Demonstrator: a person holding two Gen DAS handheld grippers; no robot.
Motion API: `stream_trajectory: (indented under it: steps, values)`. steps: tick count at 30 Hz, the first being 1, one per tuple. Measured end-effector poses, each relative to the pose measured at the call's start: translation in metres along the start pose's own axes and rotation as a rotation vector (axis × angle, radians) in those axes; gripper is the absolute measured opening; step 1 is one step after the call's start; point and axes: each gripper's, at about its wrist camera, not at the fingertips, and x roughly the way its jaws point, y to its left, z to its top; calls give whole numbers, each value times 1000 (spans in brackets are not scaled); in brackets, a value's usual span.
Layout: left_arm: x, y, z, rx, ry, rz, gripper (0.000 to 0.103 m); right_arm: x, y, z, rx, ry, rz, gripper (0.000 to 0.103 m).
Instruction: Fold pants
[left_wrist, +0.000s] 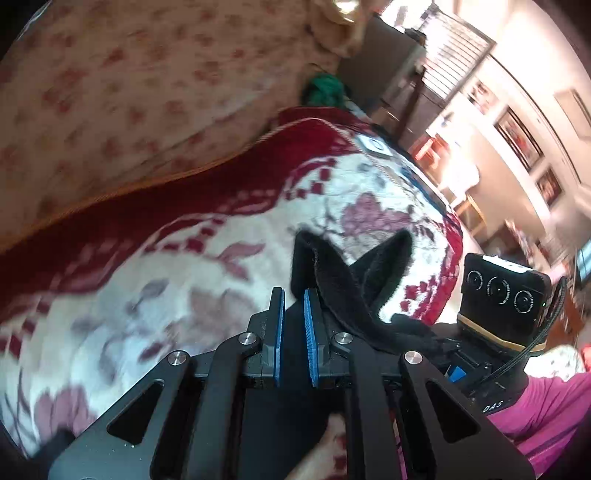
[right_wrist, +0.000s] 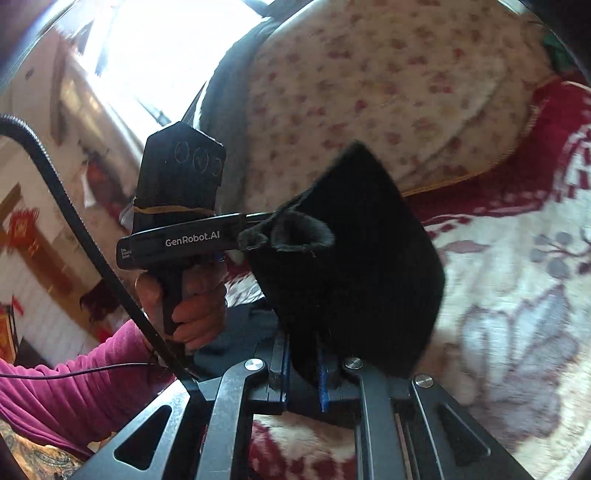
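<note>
Black fleece: the pants (right_wrist: 347, 266) are thick, fuzzy and matte, bunched into a cone-like fold with a rolled, open hem on the left side in the right wrist view.
Pants position: lifted above the bed, held between the two grippers; in the left wrist view the pants (left_wrist: 354, 288) rise in two pointed flaps just past the pads.
Right gripper (right_wrist: 303, 373): jaws clamped on the pants, cloth wedged between the blue ribbed pads.
Left gripper (left_wrist: 291, 328): blue pads close together; dark cloth drapes over the right pad, but whether any is pinched between them I cannot tell.
Blanket (left_wrist: 207, 295): plush, white with dark red and mauve flowers and a wide red border, covering the bed.
Sheet (left_wrist: 122, 92): cream cotton with small red sprigs, edged in gold piping, on the far side.
Hand (right_wrist: 192, 306): bare fingers around a black handle, magenta ribbed sleeve (right_wrist: 74, 391) behind.
Hard to make out: both views are motion-blurred; the pants' lower part is hidden behind the gripper frames; a green object (left_wrist: 325, 88) at the far edge is unclear.
</note>
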Motion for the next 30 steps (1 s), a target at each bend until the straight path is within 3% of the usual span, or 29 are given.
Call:
stream_trajectory:
  steps: [6, 10, 17, 18, 22, 25, 30]
  values:
    - [-31, 43, -54, -165, -28, 39, 10, 47, 26, -11, -61, 117, 62, 11]
    - [-49, 67, -90, -243, -38, 107, 9, 83, 31, -23, -59, 202, 99, 11]
    - [-80, 95, -131, -359, -87, 200, 9, 135, 25, -37, -70, 346, 93, 11]
    - [-85, 96, -133, -370, -100, 197, 9, 136, 26, -38, -70, 345, 82, 11]
    - [-105, 87, -134, -361, -152, 246, 10, 136, 38, -32, -76, 350, 102, 30]
    - [-118, 73, -132, -334, -186, 241, 10, 128, 40, -25, -23, 324, 114, 30]
    - [-124, 42, -127, -264, -208, 221, 10, 91, 31, -11, 42, 205, 107, 30]
